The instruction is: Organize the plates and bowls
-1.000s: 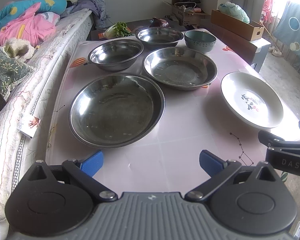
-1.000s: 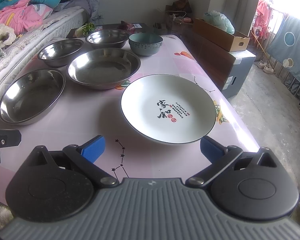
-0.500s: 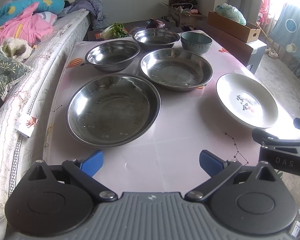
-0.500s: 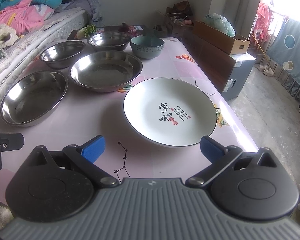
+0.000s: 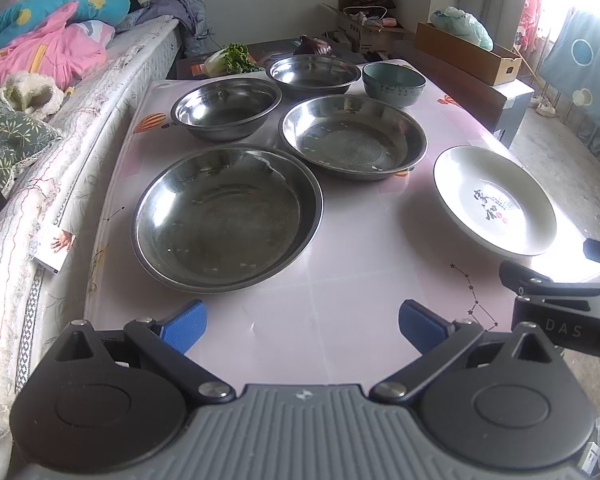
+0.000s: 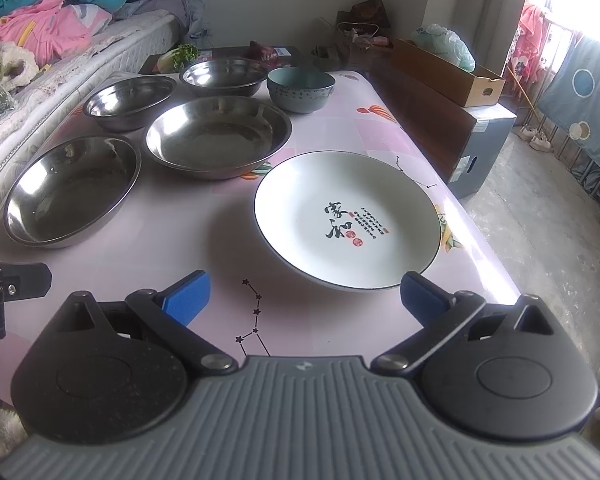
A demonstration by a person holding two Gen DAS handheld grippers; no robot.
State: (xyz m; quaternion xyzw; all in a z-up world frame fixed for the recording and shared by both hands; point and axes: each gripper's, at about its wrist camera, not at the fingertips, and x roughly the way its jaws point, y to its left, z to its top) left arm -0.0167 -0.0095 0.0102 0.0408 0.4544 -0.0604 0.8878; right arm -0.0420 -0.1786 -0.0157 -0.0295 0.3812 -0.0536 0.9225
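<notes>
On the pink table (image 5: pixel 340 280) lie a large steel plate (image 5: pixel 228 216), a second steel plate (image 5: pixel 354 138), two steel bowls (image 5: pixel 226 106) (image 5: pixel 314 74) and a teal bowl (image 5: pixel 394 84). A white plate (image 6: pixel 348 216) with black calligraphy sits near the right edge, just ahead of my right gripper (image 6: pixel 304 300), which is open and empty. My left gripper (image 5: pixel 302 322) is open too, short of the large steel plate. In the left wrist view the right gripper's side (image 5: pixel 560 300) shows at the right.
A bed with bedding (image 5: pixel 40 80) runs along the table's left side. Greens (image 5: pixel 232 58) and a purple cabbage (image 5: pixel 316 46) lie on a dark surface beyond the far end. A cardboard box (image 6: pixel 444 72) on a cabinet stands to the right, above a concrete floor (image 6: pixel 540 220).
Both grippers have drawn back and risen slightly, so the dishes look a little farther away. No dish has moved, and both grippers stay open.
</notes>
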